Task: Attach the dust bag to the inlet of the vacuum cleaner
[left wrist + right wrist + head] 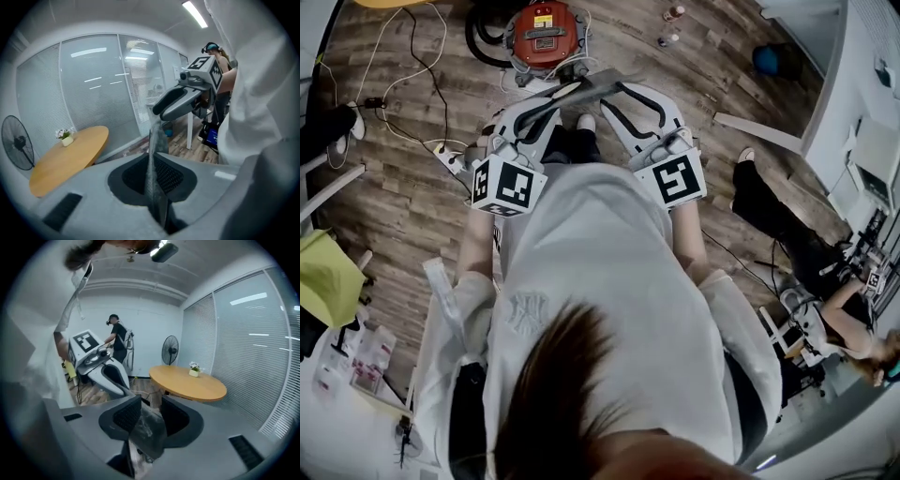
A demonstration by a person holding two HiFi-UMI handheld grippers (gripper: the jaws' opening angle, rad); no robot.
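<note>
A person in a white shirt stands over a wooden floor (403, 202) with a hand-held gripper in each hand and a grey dust bag (602, 86) stretched in the air between the two sets of jaws. The left hand-held gripper (153, 164) is clenched on one edge of the bag, its jaws almost together with the thin fabric standing edge-on between the pads. The right hand-held gripper (146, 413) is released: its jaws stand apart and the other end of the bag lies crumpled and loose in the gap between them. From the head view the two tools angle inward toward each other, marker cubes close to the person's chest, the bag spanning their tips.

The red vacuum cleaner (546, 33) sits on the floor beyond the bag, its dark hose curled beside it; the bag hangs clear of it and is not fitted to it. White and black cables (422, 84) trail across the boards to the vacuum's left.

Behind the grippers a round wooden worktop (187, 385) carries a small pot of flowers (193, 371), with a standing fan (171, 350) near it and glass walls with blinds around the room. A second person in dark clothes (118, 341) stands farther back, and another sits at the right edge of the head view (787, 234)
</note>
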